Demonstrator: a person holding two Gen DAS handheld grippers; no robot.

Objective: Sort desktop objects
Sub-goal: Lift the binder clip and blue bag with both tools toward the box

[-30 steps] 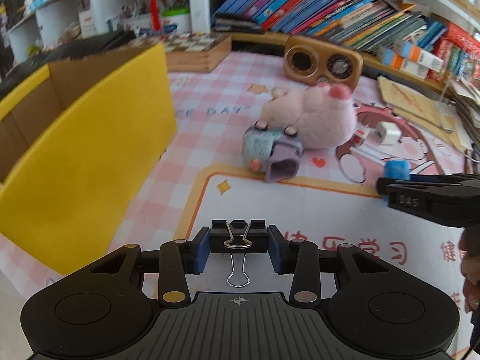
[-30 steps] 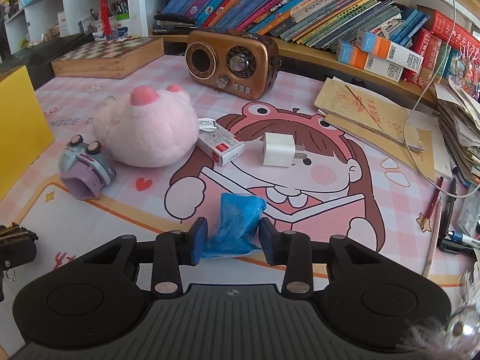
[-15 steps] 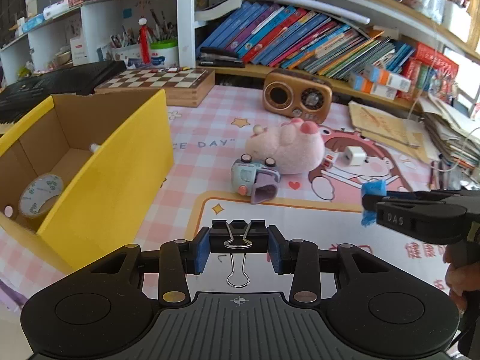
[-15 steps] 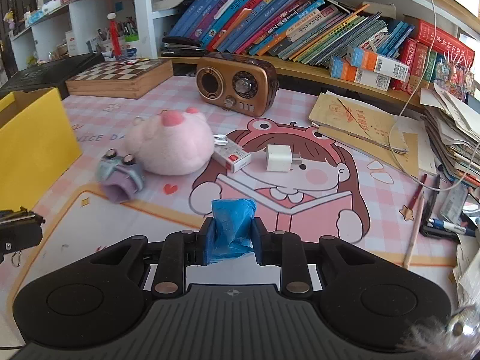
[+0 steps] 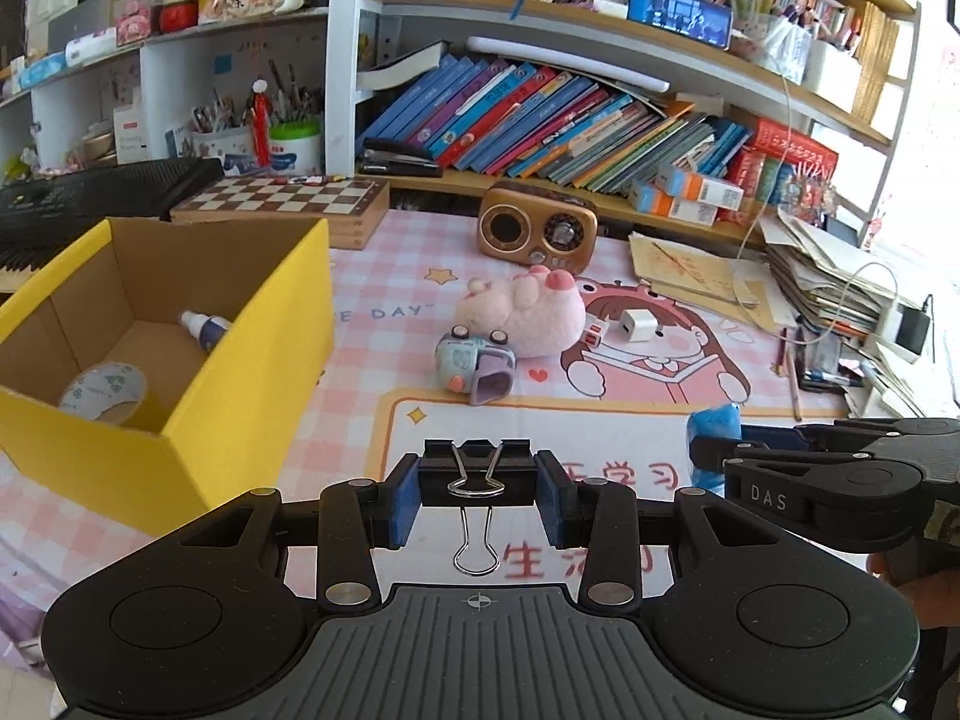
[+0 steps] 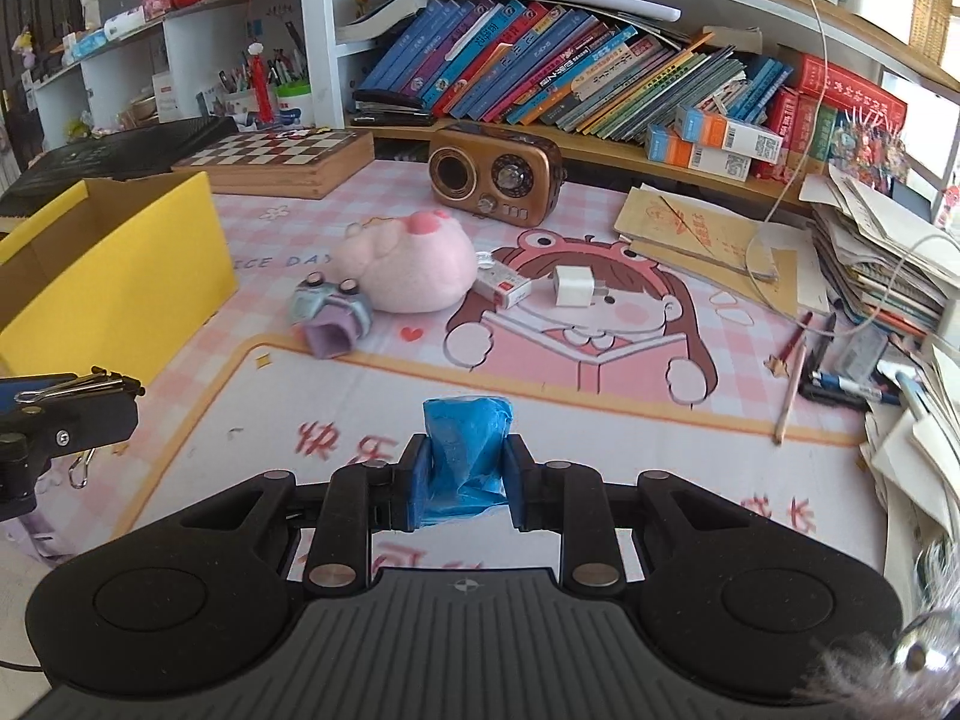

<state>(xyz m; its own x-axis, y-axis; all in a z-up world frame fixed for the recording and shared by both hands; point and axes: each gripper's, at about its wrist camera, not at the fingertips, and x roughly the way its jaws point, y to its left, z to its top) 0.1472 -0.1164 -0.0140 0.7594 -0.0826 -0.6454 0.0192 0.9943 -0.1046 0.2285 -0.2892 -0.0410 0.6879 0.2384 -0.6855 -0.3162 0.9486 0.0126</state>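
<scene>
Both your grippers have lifted off the mat: left gripper (image 5: pixel 478 495) clamps the binder clip (image 5: pixel 477 474), right gripper (image 6: pixel 462 480) squeezes the blue bag roll (image 6: pixel 467 456), which could slip before the yellow box (image 5: pixel 240 360).

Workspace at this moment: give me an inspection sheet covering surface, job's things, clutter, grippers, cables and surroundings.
Surface: pink checked desk mat with a cartoon girl print.
Job's things: yellow box holding a tape roll and a small spray bottle; pink plush pig, toy camera, white charger, small white carton on the mat.
Clutter: radio, chessboard, pencils and pens, paper stacks.
Grippers: left gripper shut on a binder clip; right gripper shut on a blue crumpled bag.
Cables: white cord over the papers.
Surroundings: shelves of leaning books.
</scene>
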